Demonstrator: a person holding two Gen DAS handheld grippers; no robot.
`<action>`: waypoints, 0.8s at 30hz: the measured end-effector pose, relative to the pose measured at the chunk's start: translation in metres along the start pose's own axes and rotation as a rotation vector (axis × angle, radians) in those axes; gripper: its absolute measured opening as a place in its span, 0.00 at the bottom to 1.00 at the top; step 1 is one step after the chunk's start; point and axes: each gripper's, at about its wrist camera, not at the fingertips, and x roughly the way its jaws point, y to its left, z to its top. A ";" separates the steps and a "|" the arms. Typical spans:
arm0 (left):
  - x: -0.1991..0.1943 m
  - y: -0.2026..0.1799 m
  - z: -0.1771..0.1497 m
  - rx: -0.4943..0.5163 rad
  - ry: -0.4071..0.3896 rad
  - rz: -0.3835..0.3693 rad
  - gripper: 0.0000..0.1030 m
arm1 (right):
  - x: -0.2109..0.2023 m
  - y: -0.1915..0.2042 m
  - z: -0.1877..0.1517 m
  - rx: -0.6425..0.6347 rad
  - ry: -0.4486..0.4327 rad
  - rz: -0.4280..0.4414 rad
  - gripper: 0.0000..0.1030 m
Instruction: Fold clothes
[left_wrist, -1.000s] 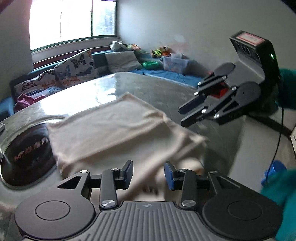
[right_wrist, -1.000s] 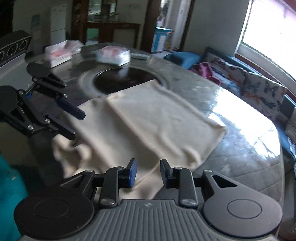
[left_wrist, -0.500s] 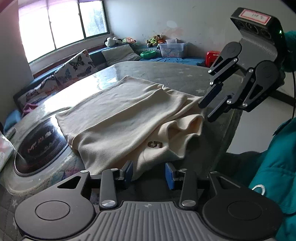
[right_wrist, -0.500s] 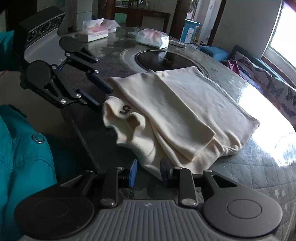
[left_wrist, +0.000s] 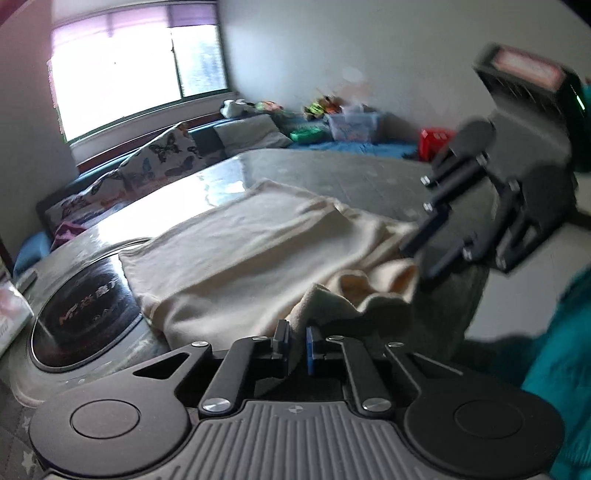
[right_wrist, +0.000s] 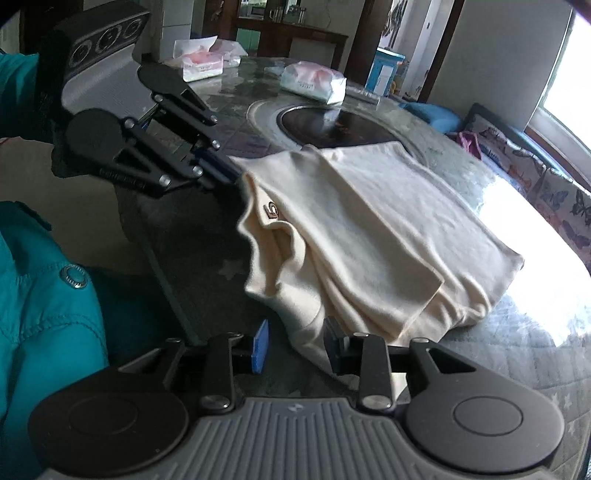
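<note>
Here the round bench (right_wrist: 480, 354) carries a cream garment (right_wrist: 369, 229), folded and lying beside the dark inset disc (right_wrist: 332, 123), one corner drooping over the near edge. The left hand-held gripper (left_wrist: 297, 343) is closing, pinching a raised fold of that cloth. The right hand-held gripper (right_wrist: 295, 345) is opening, its pads astride the hanging corner without pressing it.

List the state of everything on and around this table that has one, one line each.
Cream garment: partly folded, near edge bunched over the table edge.
Left tongs: closing, pinching a garment fold.
Right tongs: opening, fabric between them, unpinched.
Tissue pack: lying on table.
</note>
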 end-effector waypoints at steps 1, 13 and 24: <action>0.001 0.006 0.004 -0.031 -0.003 -0.006 0.09 | -0.001 -0.001 0.001 -0.003 -0.010 -0.008 0.35; 0.027 0.047 0.029 -0.226 0.040 -0.063 0.09 | 0.016 -0.015 0.004 -0.015 -0.064 -0.061 0.37; 0.009 0.017 0.011 -0.040 0.029 0.014 0.30 | 0.023 -0.057 0.016 0.185 -0.031 0.031 0.11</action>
